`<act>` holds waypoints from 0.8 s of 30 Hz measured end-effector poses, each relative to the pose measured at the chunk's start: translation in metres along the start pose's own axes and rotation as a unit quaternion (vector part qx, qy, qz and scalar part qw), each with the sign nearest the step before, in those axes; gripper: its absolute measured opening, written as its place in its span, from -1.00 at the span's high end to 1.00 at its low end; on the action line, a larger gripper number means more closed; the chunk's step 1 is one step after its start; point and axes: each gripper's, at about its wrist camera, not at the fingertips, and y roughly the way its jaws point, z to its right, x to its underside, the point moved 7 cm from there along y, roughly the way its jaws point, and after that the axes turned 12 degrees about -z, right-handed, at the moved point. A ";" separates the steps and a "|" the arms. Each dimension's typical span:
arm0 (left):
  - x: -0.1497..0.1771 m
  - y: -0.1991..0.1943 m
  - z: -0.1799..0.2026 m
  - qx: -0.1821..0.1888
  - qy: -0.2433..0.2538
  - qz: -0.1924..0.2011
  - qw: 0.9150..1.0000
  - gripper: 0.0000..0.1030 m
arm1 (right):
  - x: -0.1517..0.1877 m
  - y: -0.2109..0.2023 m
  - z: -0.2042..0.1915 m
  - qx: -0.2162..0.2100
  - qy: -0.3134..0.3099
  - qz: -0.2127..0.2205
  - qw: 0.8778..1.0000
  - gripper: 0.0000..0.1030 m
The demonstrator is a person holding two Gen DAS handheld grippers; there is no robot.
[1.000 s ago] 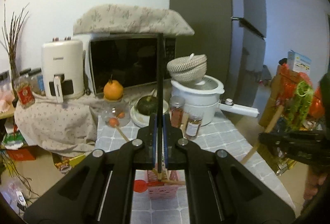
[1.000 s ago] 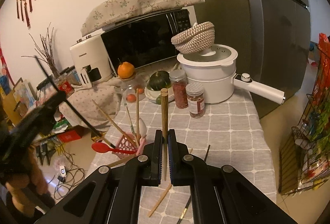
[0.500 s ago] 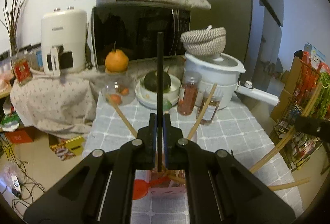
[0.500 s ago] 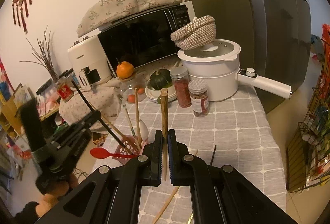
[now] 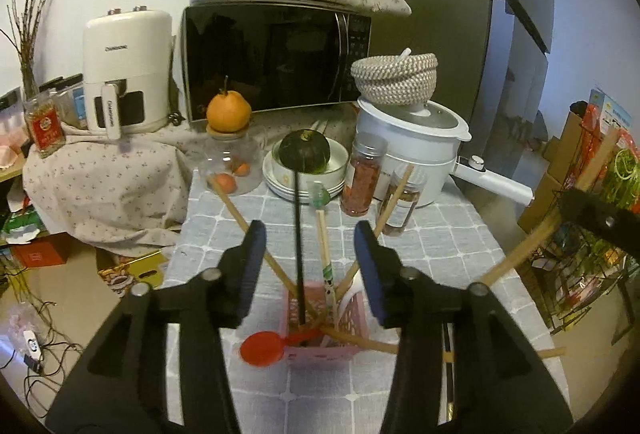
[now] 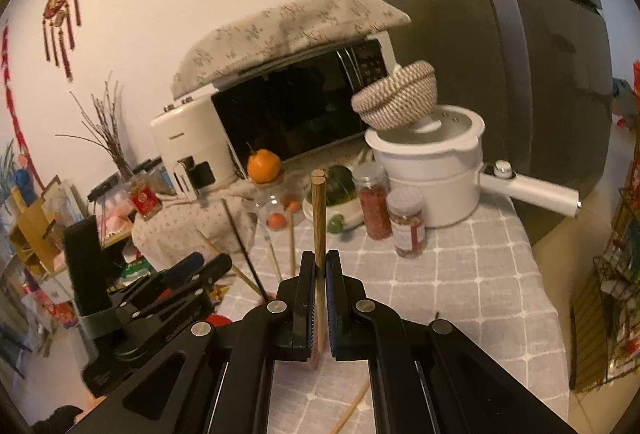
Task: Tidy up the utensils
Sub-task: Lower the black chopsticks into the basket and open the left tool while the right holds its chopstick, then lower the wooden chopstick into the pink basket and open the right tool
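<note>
Grey-checked cloth covers the counter [image 5: 448, 234], with a microwave [image 5: 276, 54] at twelve o'clock. Left gripper [image 5: 310, 258] fingers are spreading, released; a black chopstick [image 5: 298, 234] stands free between them in the pink utensil basket [image 5: 320, 348]. Right gripper [image 6: 319, 298] fingers stand clenched on upright wooden chopsticks [image 6: 319, 218].

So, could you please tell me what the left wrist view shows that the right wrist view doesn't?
Only the left wrist view shows the pink basket clearly, with the red spoon and a black chopstick standing in it between the left claw's opening jaws, untouched. Only the right wrist view shows the right claw shut on wooden chopsticks, plus the red wall ornament. Both show the microwave, white pot and spice jars.
</note>
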 end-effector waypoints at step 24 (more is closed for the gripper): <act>0.061 -0.017 -0.049 -0.026 -0.015 -0.126 0.992 -0.31 | -0.014 0.055 -0.033 -0.083 -0.026 -0.004 0.996 0.91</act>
